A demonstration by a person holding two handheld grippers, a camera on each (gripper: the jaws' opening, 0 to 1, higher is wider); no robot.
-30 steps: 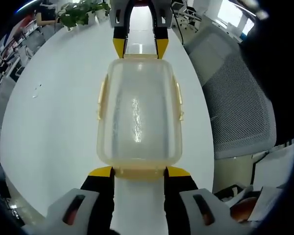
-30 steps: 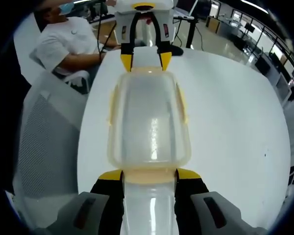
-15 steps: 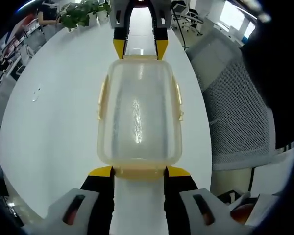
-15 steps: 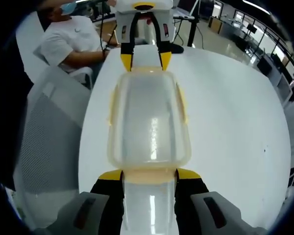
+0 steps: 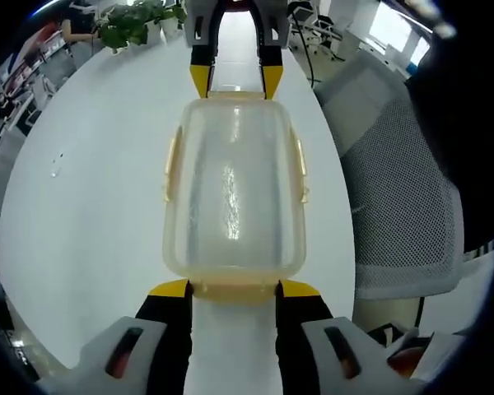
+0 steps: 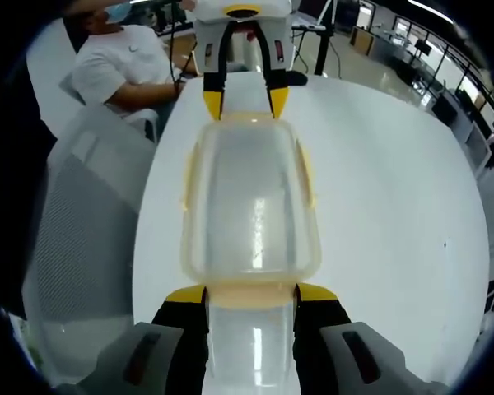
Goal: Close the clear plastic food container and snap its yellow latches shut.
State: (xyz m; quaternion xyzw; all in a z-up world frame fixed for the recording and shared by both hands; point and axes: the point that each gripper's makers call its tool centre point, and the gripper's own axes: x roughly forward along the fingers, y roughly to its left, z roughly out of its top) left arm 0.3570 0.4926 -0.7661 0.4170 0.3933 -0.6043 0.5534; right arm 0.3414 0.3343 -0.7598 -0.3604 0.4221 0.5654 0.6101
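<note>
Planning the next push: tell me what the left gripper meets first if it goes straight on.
The left gripper meets the clear plastic food container at once: its yellow end latch already sits between the jaws. Beyond it waits the right gripper.

White table (image 5: 90, 206), grey mesh chair (image 5: 395, 189), potted plant (image 5: 136, 20), possibly office windows beyond.

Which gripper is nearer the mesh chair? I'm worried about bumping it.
Cannot tell. The left gripper has the mesh chair on its right; the right gripper, at the container's opposite end, has it on its left.
</note>
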